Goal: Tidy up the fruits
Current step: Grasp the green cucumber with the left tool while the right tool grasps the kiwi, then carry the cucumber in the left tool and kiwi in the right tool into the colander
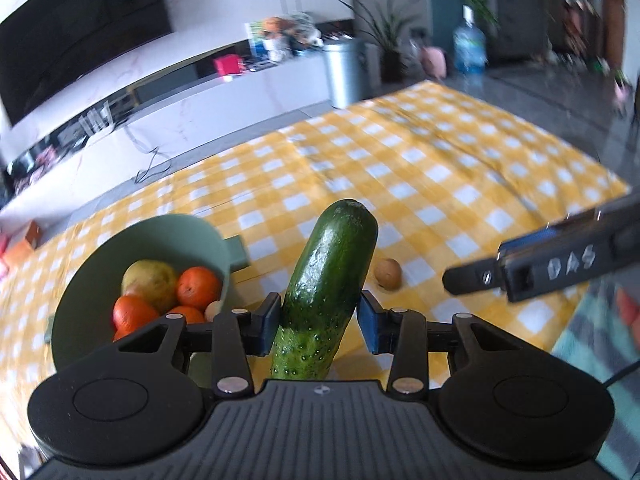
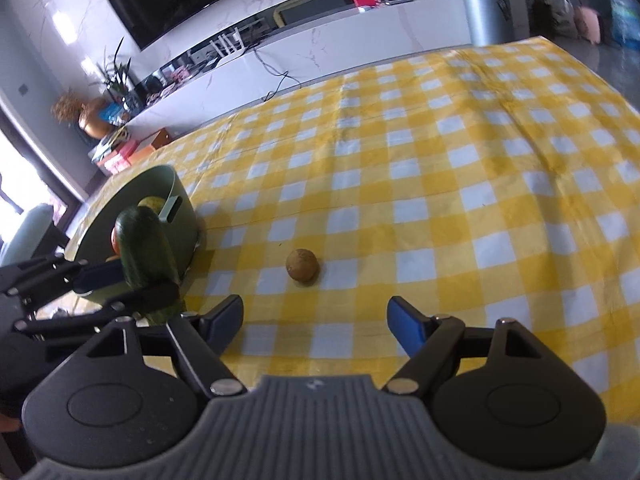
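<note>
My left gripper (image 1: 318, 316) is shut on a dark green cucumber (image 1: 330, 284), held raised and tilted, just right of a green bowl (image 1: 76, 304). The bowl holds oranges (image 1: 199, 288) and a yellow-green pear (image 1: 150, 282). A small brown round fruit (image 1: 388, 274) lies on the yellow checked cloth to the right of the cucumber. In the right wrist view my right gripper (image 2: 314, 320) is open and empty, just short of the brown fruit (image 2: 303, 266). The cucumber (image 2: 146, 256) and the bowl (image 2: 176, 220) are at its left.
The yellow checked tablecloth (image 2: 440, 160) covers the table. The right gripper's finger (image 1: 540, 270) reaches in from the right of the left wrist view. Beyond the table's far edge are a white TV cabinet (image 2: 320, 52) and a grey bin (image 2: 488, 12).
</note>
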The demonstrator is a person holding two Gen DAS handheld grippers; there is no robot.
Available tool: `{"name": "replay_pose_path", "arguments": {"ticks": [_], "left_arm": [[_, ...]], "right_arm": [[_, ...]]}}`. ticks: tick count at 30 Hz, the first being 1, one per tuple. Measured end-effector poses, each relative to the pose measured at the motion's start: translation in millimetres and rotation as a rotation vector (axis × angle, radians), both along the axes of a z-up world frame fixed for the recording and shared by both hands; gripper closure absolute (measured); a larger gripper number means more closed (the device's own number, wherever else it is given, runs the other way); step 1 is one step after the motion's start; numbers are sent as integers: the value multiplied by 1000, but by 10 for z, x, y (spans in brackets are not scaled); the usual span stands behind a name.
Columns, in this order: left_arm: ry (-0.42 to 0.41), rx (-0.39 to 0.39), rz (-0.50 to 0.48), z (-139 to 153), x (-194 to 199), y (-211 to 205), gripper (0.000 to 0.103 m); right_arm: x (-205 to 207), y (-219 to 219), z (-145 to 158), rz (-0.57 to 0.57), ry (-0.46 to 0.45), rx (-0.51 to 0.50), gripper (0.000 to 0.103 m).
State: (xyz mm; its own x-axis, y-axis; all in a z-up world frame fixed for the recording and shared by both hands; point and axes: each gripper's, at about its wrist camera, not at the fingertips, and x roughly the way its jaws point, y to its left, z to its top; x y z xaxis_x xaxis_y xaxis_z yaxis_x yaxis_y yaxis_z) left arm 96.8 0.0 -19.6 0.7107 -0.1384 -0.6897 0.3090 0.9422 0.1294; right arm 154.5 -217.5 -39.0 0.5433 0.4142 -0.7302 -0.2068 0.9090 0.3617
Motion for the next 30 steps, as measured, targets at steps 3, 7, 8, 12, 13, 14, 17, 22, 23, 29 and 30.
{"name": "replay_pose_path", "arguments": {"ticks": [3, 7, 8, 12, 13, 14, 17, 22, 23, 29, 30], "left_arm": [[-11, -63, 49, 29, -40, 163, 57], [-34, -100, 96, 57, -77, 294, 60], [-32, -116, 106, 59, -72, 328, 60], [-30, -168, 135, 70, -86, 443, 60], [-32, -175, 140, 74, -95, 463, 60], [-34, -180, 142, 80, -106, 480, 60], [-48, -200, 150, 116, -126, 516, 60], [-76, -255, 143, 255, -157, 560, 60], [-82, -269, 144, 286, -164, 578, 60], [-106, -355, 162, 465, -133, 714, 60], [-109, -371, 165, 494, -112, 746, 60]], "right_arm": [[33, 133, -11, 51, -22, -37, 34], [122, 316, -50, 106, -37, -85, 42], [152, 355, -64, 116, -39, -93, 43], [315, 498, -134, 130, -39, -148, 51], [364, 521, -160, 132, -31, -158, 54], [414, 542, -188, 131, -20, -167, 55], [523, 568, -258, 125, 7, -173, 61], [610, 576, -323, 116, 29, -170, 71], [626, 579, -334, 115, 34, -170, 73], [676, 601, -377, 116, 42, -161, 82], [681, 602, -380, 115, 40, -159, 82]]}}
